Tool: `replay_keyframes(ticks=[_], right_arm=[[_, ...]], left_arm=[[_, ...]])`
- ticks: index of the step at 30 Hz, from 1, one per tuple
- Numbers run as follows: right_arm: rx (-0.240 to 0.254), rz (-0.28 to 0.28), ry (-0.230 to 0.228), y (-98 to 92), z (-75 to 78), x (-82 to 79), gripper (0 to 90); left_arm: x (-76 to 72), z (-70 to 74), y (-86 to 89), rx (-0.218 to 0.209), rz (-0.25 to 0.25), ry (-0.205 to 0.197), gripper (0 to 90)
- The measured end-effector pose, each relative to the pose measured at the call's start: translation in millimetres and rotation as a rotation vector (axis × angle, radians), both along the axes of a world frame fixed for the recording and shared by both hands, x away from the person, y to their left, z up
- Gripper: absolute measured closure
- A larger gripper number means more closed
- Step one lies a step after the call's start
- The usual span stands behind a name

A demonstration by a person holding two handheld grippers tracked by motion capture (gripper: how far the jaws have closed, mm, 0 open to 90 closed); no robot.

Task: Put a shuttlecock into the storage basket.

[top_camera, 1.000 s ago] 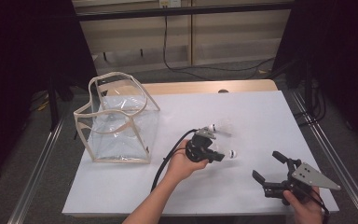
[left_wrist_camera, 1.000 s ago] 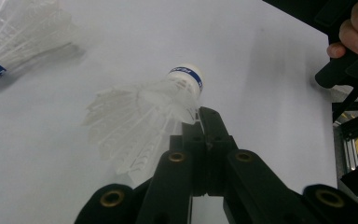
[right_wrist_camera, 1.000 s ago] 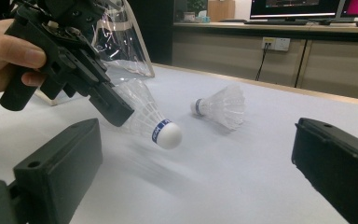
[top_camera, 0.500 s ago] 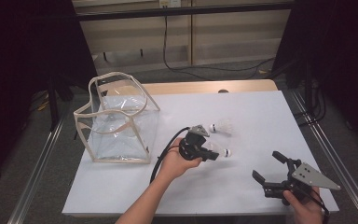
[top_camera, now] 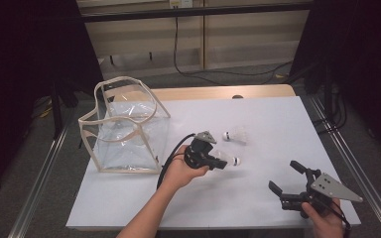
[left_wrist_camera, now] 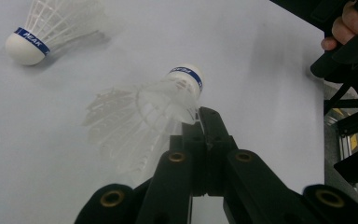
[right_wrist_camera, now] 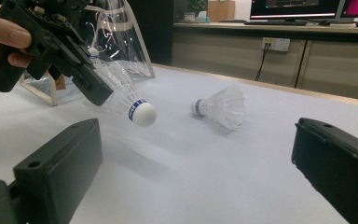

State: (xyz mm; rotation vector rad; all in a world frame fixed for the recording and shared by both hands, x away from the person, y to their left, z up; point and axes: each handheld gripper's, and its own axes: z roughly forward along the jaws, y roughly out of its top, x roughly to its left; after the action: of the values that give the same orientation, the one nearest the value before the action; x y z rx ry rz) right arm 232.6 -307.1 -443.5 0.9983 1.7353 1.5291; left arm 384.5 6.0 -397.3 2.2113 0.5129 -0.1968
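Left gripper (left_wrist_camera: 200, 122), jaws closed on the feather skirt of a shuttlecock (left_wrist_camera: 168, 95) whose cork projects beyond the tips: judged very light, its skirt springy yet crushable, best pinched gently near the cork; right gripper (top_camera: 290, 178) jaws apart, empty.

Bag (top_camera: 126, 134) blocks table's (top_camera: 278, 124) left – second shuttlecock (top_camera: 235, 134) lies mid-table – right side open.

A second white shuttlecock (top_camera: 235, 134) lies on its side on the white table (top_camera: 278, 119); a clear plastic bag (top_camera: 124, 131) with beige trim stands open nearby.
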Motion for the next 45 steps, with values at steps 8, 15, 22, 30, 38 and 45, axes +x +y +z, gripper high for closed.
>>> replay_keyframes(ticks=[8,15,22,30,38,45], right_arm=[[-0.001,0.001,-0.003,0.2,0.1,0.0,1.4],[-0.001,0.001,-0.002,0.1,0.1,0.0,1.4],[-0.005,0.0,-0.002,0.4,0.0,0.1,1.4],[-0.003,-0.001,-0.002,0.5,0.1,0.1,1.4],[-0.002,0.0,-0.002,0.7,0.3,0.0,1.4],[-0.006,0.0,-0.001,0.6,0.2,0.0,1.4]], left_arm=[[0.8,1.6,8.7,0.008,0.004,0.0,90.0],[2.0,3.6,19.4,0.005,0.011,0.007,90.0],[2.7,7.4,29.9,0.023,0.027,0.002,90.0],[3.6,8.6,39.9,0.014,0.027,0.009,90.0],[3.8,9.7,45.8,0.018,0.032,0.01,90.0],[4.2,12.6,51.5,0.024,0.043,0.009,90.0]])
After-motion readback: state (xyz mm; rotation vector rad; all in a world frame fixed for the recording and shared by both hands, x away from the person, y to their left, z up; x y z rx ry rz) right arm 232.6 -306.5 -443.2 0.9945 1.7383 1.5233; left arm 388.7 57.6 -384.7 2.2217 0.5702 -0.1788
